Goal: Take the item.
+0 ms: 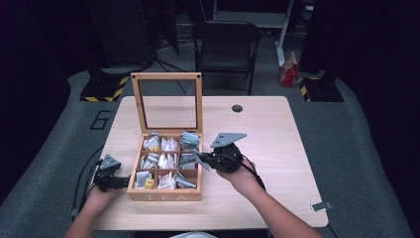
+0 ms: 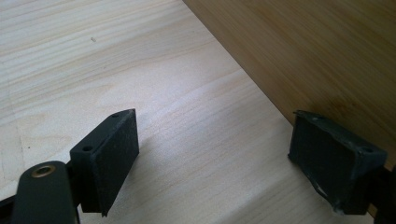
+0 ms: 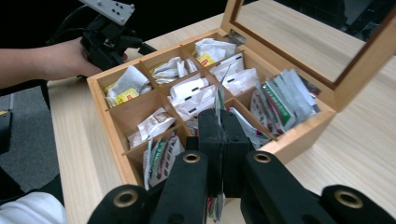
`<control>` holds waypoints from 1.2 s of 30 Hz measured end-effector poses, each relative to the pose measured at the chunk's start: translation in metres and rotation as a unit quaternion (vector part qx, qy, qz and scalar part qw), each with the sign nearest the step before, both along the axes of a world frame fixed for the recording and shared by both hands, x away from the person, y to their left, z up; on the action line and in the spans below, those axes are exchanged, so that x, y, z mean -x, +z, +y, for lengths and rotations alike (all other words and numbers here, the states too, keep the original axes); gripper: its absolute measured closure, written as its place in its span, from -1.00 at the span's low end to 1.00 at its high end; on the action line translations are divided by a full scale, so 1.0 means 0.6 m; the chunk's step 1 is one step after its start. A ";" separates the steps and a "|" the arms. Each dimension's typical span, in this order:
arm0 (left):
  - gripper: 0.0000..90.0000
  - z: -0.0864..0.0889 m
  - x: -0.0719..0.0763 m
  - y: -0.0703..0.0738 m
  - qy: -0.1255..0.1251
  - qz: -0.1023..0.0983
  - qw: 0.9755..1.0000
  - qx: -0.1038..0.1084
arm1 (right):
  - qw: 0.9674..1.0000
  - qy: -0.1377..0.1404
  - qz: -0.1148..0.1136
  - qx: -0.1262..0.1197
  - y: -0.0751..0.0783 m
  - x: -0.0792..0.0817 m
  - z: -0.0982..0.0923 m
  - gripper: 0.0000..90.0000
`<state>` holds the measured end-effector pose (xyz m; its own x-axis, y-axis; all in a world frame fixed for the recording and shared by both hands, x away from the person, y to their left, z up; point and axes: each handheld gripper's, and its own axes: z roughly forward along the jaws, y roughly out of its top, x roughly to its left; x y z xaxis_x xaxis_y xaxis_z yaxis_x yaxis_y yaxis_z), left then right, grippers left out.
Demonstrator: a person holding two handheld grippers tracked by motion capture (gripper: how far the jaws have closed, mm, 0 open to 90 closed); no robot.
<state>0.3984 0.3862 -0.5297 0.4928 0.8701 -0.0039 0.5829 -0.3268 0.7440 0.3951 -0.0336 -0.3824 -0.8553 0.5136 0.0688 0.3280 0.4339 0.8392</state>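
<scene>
A wooden tea box [image 1: 166,194] stands on the table with its glass lid [image 1: 167,75] upright, and its compartments hold several tea packets. My right gripper [image 1: 204,161] hovers over the box's right side, shut on a thin tea packet [image 3: 218,95] held edge-on between the pads above the compartments [image 3: 187,100]. My left gripper [image 1: 123,182] rests low on the table against the box's left wall [image 2: 303,51]. Its jaws stand open [image 2: 215,154] with only bare tabletop between them.
The light wooden table [image 1: 267,139] has a small dark cable hole [image 1: 237,108] behind the box. A black chair [image 1: 225,47] stands beyond the far edge, and a red bag [image 1: 288,74] lies on the floor.
</scene>
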 end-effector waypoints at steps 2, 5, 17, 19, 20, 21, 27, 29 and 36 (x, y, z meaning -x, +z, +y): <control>-0.66 0.000 0.000 0.000 0.000 0.000 1.000 0.000 | 1.000 -0.005 -0.001 -0.001 0.002 -0.001 -0.008 0.99; -0.66 0.000 0.000 0.000 0.000 0.000 1.000 0.000 | 1.000 -0.016 -0.004 -0.003 0.007 -0.005 -0.023 0.99; -0.66 0.000 0.000 0.000 0.000 0.000 1.000 0.000 | 0.999 -0.043 -0.012 0.000 0.015 -0.016 -0.063 0.99; -0.66 0.000 0.000 0.000 0.000 0.000 1.000 0.000 | 0.999 -0.049 -0.012 0.001 0.016 -0.017 -0.069 0.99; -0.66 0.000 0.000 0.000 0.000 0.000 1.000 0.000 | 0.999 -0.049 -0.012 0.001 0.016 -0.017 -0.069 0.99; -0.66 0.000 0.000 0.000 0.000 0.000 1.000 0.000 | 0.998 -0.053 -0.014 0.002 0.018 -0.018 -0.076 0.99; -0.66 0.000 0.000 0.000 0.000 0.000 1.000 0.000 | 0.998 -0.068 -0.019 0.003 0.021 -0.021 -0.096 0.99; -0.66 0.000 0.000 0.000 0.000 0.000 1.000 0.000 | 0.997 -0.069 -0.020 0.004 0.021 -0.022 -0.099 0.99; -0.66 0.000 0.000 0.000 0.000 0.000 1.000 0.000 | 0.996 -0.087 -0.023 0.004 0.020 -0.028 -0.122 0.99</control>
<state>0.3984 0.3862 -0.5298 0.4930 0.8700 -0.0036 0.5826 -0.3270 0.7440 0.4120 -0.1068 -0.3705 -0.7556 0.6545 0.0272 0.3607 0.3811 0.8513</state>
